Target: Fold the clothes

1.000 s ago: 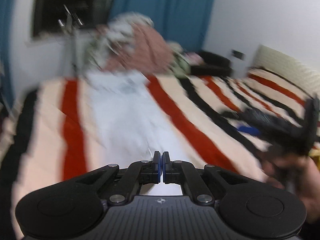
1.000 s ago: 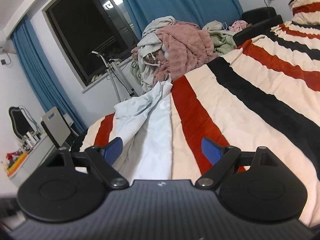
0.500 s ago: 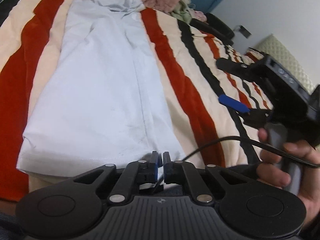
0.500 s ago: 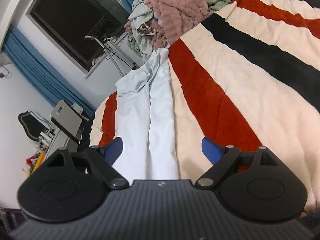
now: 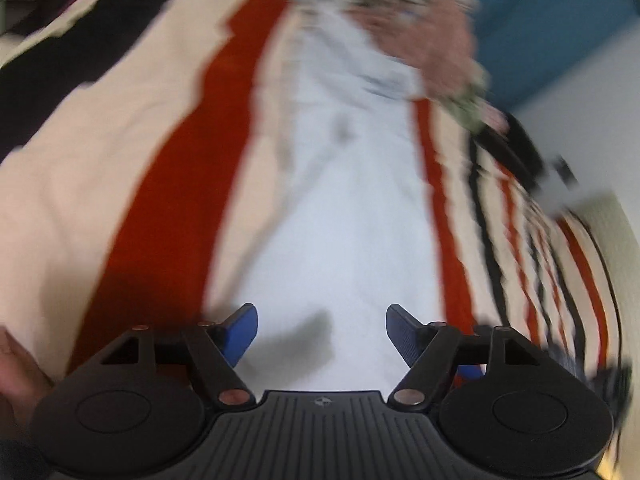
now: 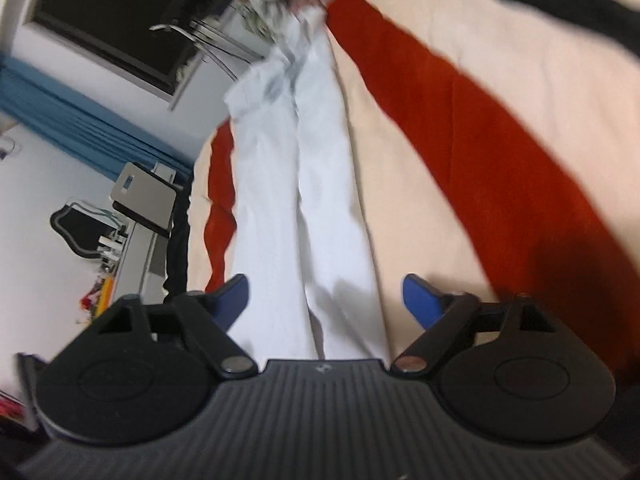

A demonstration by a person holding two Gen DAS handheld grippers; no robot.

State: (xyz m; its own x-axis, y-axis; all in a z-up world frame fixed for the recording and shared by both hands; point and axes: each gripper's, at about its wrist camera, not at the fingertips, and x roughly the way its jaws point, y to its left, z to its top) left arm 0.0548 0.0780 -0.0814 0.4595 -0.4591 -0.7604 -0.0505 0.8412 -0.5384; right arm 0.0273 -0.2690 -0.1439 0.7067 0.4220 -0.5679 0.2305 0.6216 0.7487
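Note:
A pale blue-white garment [image 5: 344, 216] lies stretched lengthwise on the striped bedspread [image 5: 120, 168]. In the blurred left wrist view my left gripper [image 5: 322, 334] hovers over its near hem, jaws opening, blue pads apart and pressing on nothing. In the right wrist view the same garment [image 6: 304, 184] runs away from my right gripper [image 6: 326, 302], whose jaws are closing a little but still stand wide over the near end of the cloth, gripping nothing.
A heap of pink and grey clothes [image 5: 420, 28] sits at the far end of the bed. Blue curtains [image 6: 60, 100], a dark window [image 6: 120, 12] and a desk with a chair [image 6: 132, 216] stand beyond the bed's left edge. A hand [image 5: 16, 372] shows at the lower left.
My left gripper went from shut to open and swung down over the garment's near hem, rolling as it went. My right gripper dipped toward the cloth and its jaws narrowed slightly.

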